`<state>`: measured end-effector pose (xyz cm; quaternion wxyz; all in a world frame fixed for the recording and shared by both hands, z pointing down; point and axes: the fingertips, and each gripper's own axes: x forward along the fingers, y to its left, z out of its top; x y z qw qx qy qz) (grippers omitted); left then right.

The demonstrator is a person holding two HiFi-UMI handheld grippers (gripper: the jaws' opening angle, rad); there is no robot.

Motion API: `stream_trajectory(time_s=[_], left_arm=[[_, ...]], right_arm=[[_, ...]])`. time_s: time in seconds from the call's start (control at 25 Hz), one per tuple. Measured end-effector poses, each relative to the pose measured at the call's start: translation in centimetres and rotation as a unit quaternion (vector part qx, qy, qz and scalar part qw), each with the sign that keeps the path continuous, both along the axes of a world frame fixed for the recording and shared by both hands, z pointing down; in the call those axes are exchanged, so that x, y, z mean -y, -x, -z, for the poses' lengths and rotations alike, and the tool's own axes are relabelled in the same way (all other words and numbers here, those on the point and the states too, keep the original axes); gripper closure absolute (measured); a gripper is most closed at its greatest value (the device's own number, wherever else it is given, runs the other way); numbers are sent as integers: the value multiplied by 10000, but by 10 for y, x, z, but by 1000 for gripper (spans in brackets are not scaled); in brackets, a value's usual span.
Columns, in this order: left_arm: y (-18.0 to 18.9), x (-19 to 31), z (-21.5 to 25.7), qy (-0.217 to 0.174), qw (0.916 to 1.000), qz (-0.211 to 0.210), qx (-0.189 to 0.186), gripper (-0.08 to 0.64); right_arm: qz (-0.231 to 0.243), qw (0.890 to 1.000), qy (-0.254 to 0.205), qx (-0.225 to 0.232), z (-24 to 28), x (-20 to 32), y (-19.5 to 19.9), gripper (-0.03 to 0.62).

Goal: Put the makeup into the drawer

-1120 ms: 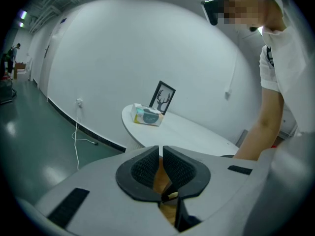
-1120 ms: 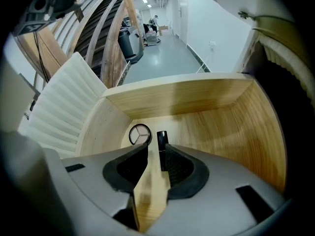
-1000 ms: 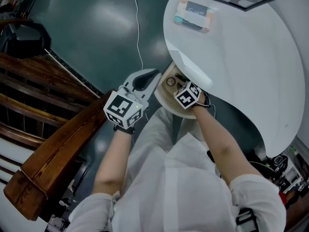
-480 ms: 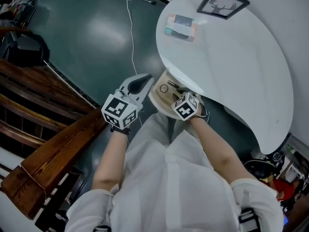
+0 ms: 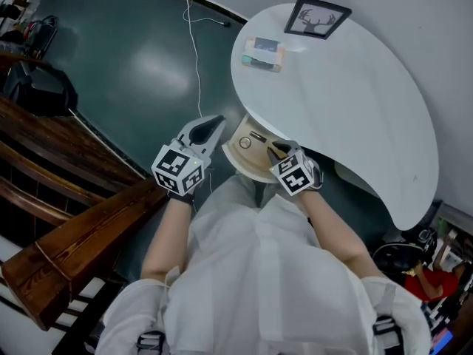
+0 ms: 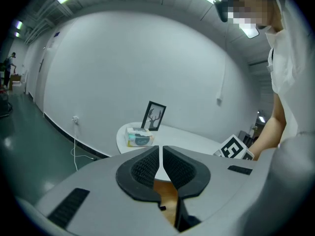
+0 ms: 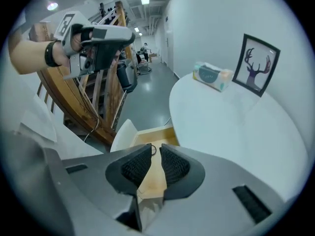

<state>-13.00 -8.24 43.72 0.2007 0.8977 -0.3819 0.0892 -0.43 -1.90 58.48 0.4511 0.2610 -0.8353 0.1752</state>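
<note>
The drawer (image 5: 254,166) stood pulled out from under the near left edge of the bench (image 5: 355,102), and the makeup lay inside it: a small round piece (image 5: 244,143) on the pale wooden bottom and, just beside it, a slim dark piece (image 5: 258,136), both too small for me to name more closely. My right gripper (image 5: 279,151) hovered over the open drawer with its jaws drawn nearly together and nothing between them; in the right gripper view (image 7: 155,149) I looked down past the pads onto the drawer's wooden floor (image 7: 147,135). My left gripper (image 5: 213,124) hung in the air to the left of the drawer, off the bench, likewise clenched on nothing, as the left gripper view (image 6: 161,150) showed. Up on the bench, near its far left edge, sat a tissue pack (image 5: 263,52), and at the far edge behind it leaned a black-framed deer picture (image 5: 318,17). A white cable (image 5: 194,50) trailed across the green floor, and a wooden stair rail (image 5: 74,228) ran along my left. The print on the tissue pack was too small to read.
</note>
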Motion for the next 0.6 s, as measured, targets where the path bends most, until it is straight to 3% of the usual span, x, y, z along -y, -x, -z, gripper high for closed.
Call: stream_trajectory(time_s=[0.32, 0.6], left_arm=[[-4, -1, 23, -205, 9997, -101, 44, 531], [-6, -1, 53, -481, 9988, -32, -22, 531]], right_arm=[[-784, 9928, -711, 563, 72, 23, -30, 551], [-1555, 9734, -1357, 991, 128, 38, -72, 569]])
